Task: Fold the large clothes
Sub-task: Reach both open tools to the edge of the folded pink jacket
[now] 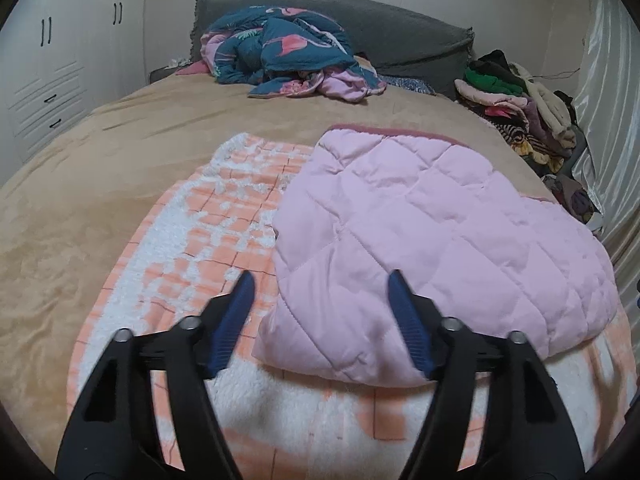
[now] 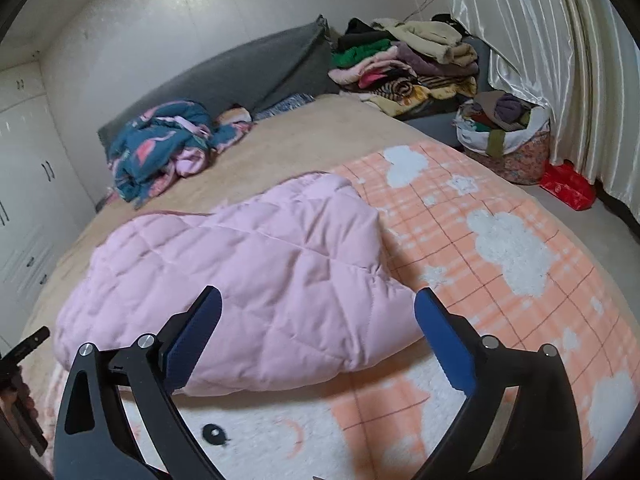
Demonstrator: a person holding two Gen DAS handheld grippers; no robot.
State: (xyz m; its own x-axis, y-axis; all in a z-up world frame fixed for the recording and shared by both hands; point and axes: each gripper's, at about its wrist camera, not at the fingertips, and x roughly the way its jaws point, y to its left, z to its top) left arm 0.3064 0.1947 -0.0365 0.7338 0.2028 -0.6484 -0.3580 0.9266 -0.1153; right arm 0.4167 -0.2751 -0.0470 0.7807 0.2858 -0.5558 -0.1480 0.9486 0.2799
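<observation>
Left wrist view: the pale pink quilted garment [image 1: 420, 240] lies folded over on the orange-and-white checked fleece blanket [image 1: 208, 216] on the bed. Left tongs [image 1: 322, 286] and right tongs [image 2: 318, 302] gape released, gripping nothing. More folds likely remain.

Bed [image 1: 80, 200], covered in tan sheet, is carrying an orange checked cloud-pattern blanket [image 1: 224, 208]; a crumpled teal flamingo-print quilt [image 1: 280, 48] is lying near the grey headboard cushion [image 1: 400, 32]. Pink quilted garment [image 1: 420, 220] is resting on the blanket.
</observation>
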